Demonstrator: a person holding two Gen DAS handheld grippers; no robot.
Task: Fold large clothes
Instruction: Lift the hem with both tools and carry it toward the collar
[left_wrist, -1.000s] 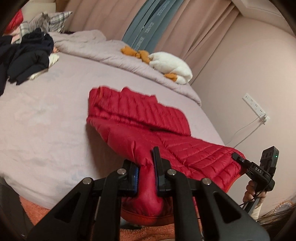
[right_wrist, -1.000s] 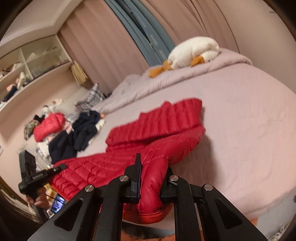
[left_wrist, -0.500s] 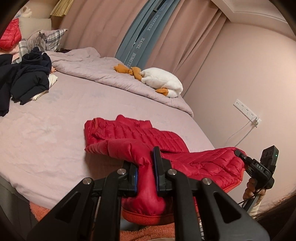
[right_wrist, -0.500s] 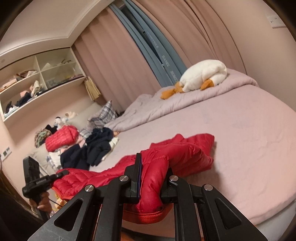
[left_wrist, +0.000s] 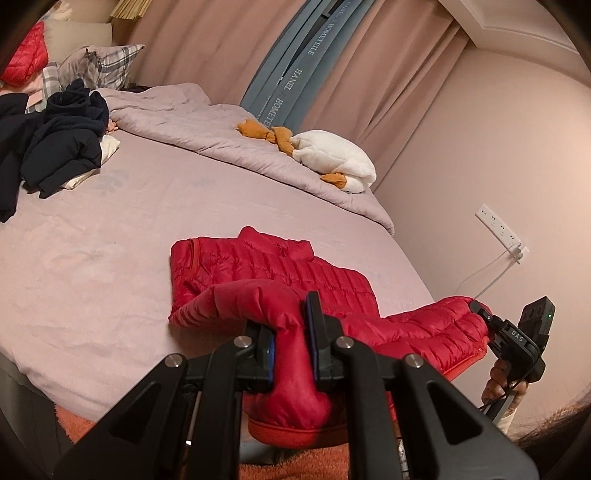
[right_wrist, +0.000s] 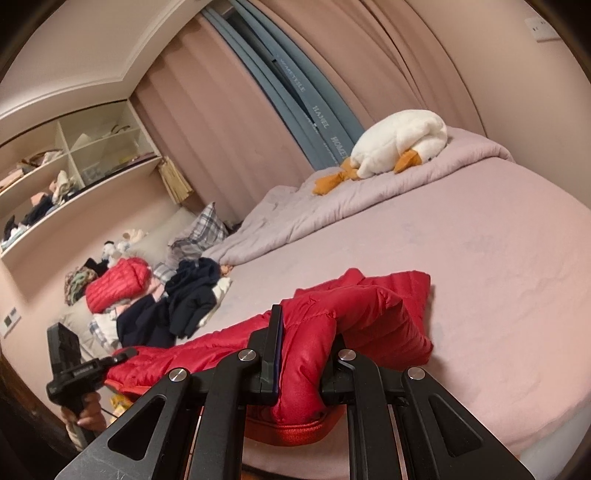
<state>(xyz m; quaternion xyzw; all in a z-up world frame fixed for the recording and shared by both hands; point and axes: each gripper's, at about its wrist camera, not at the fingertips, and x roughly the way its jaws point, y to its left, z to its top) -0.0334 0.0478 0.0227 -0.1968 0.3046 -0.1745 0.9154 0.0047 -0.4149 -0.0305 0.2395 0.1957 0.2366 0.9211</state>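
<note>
Both the left gripper (left_wrist: 291, 332) and right gripper (right_wrist: 306, 350) pinch the near hem of the red quilted puffer jacket (left_wrist: 280, 266). Its collar end lies straight ahead on the mauve bed sheet (left_wrist: 110, 229), equally far from both

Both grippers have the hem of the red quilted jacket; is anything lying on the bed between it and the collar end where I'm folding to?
Nothing visible: the red quilted jacket and bare pink sheet only; dark clothes pile lies well aside.

My left gripper (left_wrist: 291, 332) points slightly downward, its jaws clamped tight on a bunched fold of red down jacket (left_wrist: 295, 376). My right gripper (right_wrist: 306, 343) sits nearly level, pinching the jacket's other corner just as firmly. A hand (left_wrist: 504, 380) grips the right handle.
</note>
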